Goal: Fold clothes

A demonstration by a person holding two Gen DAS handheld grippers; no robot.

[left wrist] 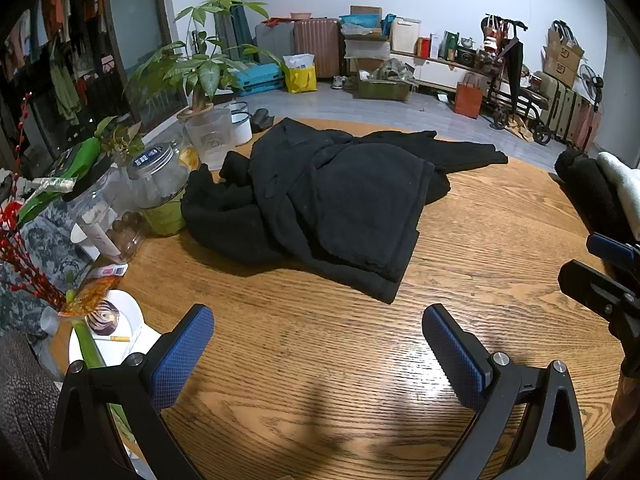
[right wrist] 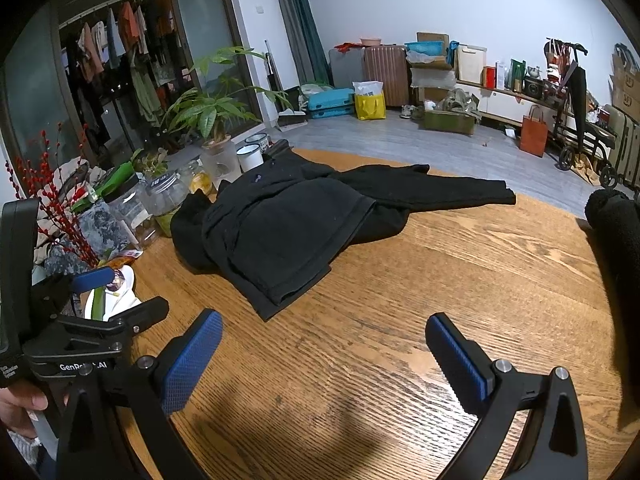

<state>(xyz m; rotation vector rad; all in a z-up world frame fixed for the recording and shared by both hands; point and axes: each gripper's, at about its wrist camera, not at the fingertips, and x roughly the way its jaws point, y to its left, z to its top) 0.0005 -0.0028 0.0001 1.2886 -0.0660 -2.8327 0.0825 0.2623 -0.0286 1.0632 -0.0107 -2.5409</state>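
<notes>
Left wrist view shows the left tongs (left wrist: 318,344) spread wide and empty, low over the wooden surface (left wrist: 320,380). Just beyond them lies the black garment (left wrist: 332,204), partly folded, one sleeve stretched toward the far right. Jars (left wrist: 160,184) and a potted plant (left wrist: 200,68) crowd the left edge, touching the cloth. Right wrist view shows the right tongs (right wrist: 324,348) equally wide, holding nothing, near the garment's closest corner. A dark folded pile (left wrist: 588,188) sits at the right edge.
</notes>
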